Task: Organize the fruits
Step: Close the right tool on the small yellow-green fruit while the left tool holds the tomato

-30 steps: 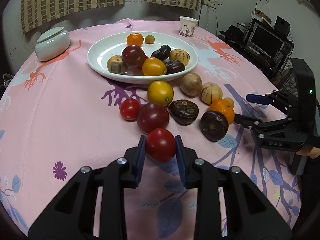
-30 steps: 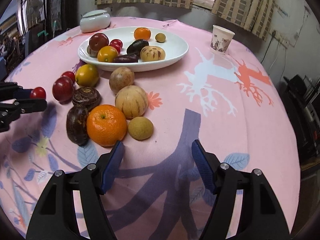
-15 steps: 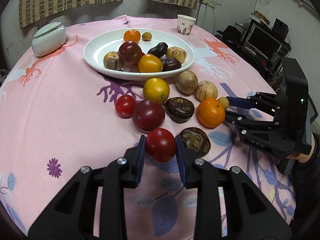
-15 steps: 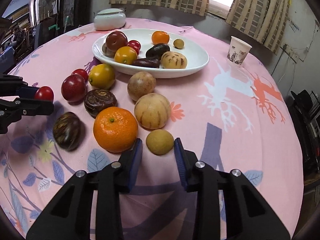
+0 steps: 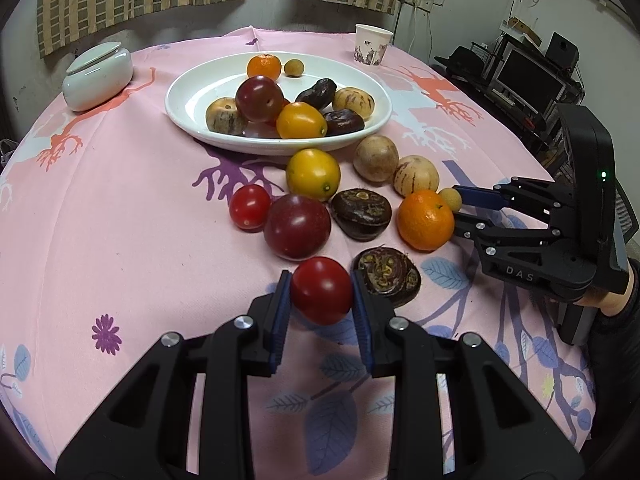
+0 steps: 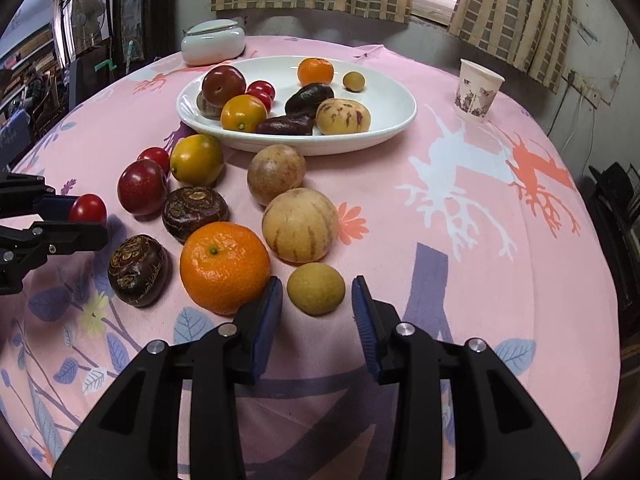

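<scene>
Two claws mine. Left claw (image 5: 321,304) clamped on red tomato (image 5: 321,295), held just above desk (image 5: 120,216), dark brown fruit (image 5: 387,276) just beside right pad. Right claw (image 6: 317,303) spread, pads either side of small tan fruit (image 6: 316,288) on cloth, gap at each side; orange (image 6: 225,266) touching left pad. Beyond: loose fruits, then white plate (image 6: 384,132) holding more fruit.

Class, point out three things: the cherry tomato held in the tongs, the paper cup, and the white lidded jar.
cherry tomato (image 5: 321,295), left wrist view, front skin.
paper cup (image 6: 476,91), right wrist view, printed side.
white lidded jar (image 5: 98,76), left wrist view, body.
</scene>
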A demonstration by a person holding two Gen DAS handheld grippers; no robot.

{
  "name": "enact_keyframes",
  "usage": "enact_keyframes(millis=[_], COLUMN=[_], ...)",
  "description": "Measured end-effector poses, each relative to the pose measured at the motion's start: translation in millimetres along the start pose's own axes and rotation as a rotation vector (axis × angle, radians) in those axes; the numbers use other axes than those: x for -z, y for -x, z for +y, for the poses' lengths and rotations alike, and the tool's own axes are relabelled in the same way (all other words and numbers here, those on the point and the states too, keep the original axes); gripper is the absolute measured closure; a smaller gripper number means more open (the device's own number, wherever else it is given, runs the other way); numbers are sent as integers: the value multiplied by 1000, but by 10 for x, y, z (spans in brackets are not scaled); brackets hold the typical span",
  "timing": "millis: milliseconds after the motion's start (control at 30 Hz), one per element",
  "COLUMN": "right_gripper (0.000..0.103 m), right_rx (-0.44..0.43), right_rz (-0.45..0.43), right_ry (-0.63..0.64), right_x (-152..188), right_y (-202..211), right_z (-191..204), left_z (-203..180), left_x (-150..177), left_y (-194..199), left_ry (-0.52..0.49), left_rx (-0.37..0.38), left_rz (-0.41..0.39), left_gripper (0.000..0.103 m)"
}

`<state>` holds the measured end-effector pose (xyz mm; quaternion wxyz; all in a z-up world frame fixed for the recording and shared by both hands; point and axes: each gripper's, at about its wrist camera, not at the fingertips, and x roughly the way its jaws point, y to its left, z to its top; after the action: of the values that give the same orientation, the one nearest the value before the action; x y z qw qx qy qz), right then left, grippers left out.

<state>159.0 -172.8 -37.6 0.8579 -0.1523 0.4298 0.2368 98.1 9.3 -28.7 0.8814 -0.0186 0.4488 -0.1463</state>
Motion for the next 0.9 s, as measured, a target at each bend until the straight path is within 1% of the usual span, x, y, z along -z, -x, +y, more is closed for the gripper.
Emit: enact_keyframes(millis=[33,100,333,467,733,833,900], right_gripper=[70,72,72,72,71,71,71], right_rx=[0,-4,-1,6,31,31,31], right_rz=[1,5,12,20,4,5,5], right_ry=[9,17,16,24,39,39,39], right_x=[-10,-17,11,32,57,56,54], right_y=[-4,-5,36,57,57,58,58], right_z=[18,41,61,92,115,113,113], left_z=[-2,-7,-10,-34,-13,-22,-46], left_x=[4,5,-5,-1,20,46,51], left_y=[-1,-4,27,37,-68,-164,-181], left_ry=[-1,-4,-4,-20,-37,-51,-71], left_rx=[0,-1,-1,-6,-54,-60,-75], left_rz=[0,2,-11,-21,-10,19,1], left_gripper=[73,73,73,73,73,72,71])
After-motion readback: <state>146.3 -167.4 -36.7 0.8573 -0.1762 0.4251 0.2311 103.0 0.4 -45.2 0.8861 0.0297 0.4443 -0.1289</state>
